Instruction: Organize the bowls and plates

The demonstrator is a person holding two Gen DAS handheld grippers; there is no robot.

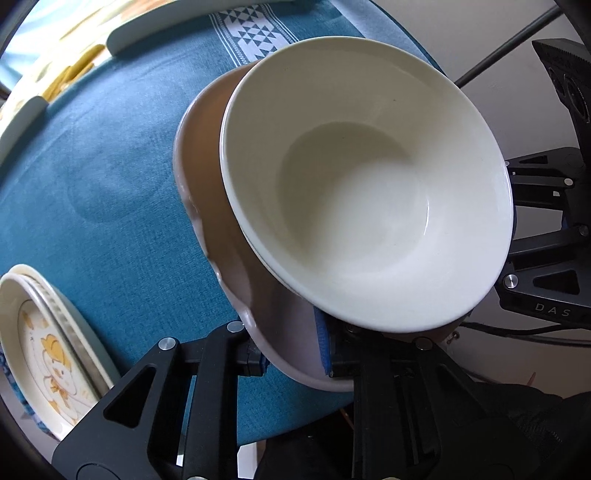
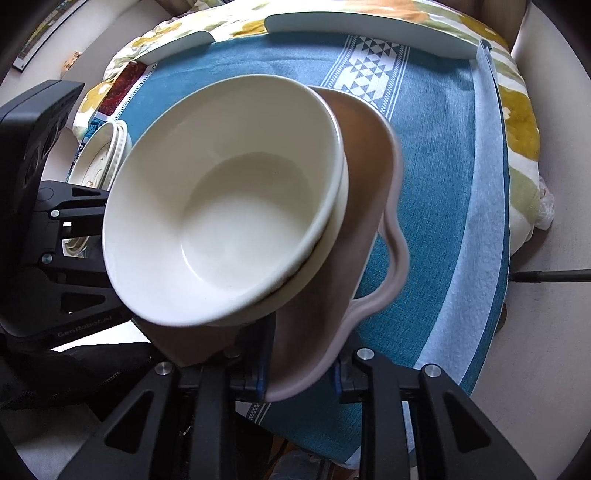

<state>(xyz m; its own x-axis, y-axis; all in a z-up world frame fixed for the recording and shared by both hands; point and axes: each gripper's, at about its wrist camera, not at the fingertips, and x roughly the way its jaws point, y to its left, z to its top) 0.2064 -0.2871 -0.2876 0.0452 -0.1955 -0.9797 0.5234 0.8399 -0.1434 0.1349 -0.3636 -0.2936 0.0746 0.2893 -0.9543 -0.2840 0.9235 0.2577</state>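
Note:
A pink-brown wavy-rimmed bowl [image 1: 207, 177] is held up over the blue tablecloth, with white bowls [image 1: 362, 192] stacked inside it. My left gripper [image 1: 295, 363] is shut on the wavy bowl's near rim. In the right wrist view my right gripper [image 2: 301, 376] is shut on the opposite rim of the same wavy bowl [image 2: 369, 206], and the white bowls [image 2: 229, 210] sit nested in it, tilted. Each gripper body shows in the other's view, at the side.
A stack of plates with a cartoon print [image 1: 48, 365] sits at the table's left edge; it also shows in the right wrist view [image 2: 99, 158]. Pale flat dishes [image 2: 369, 29] lie at the far edge. A light blue cloth strip [image 2: 476, 236] runs along the right.

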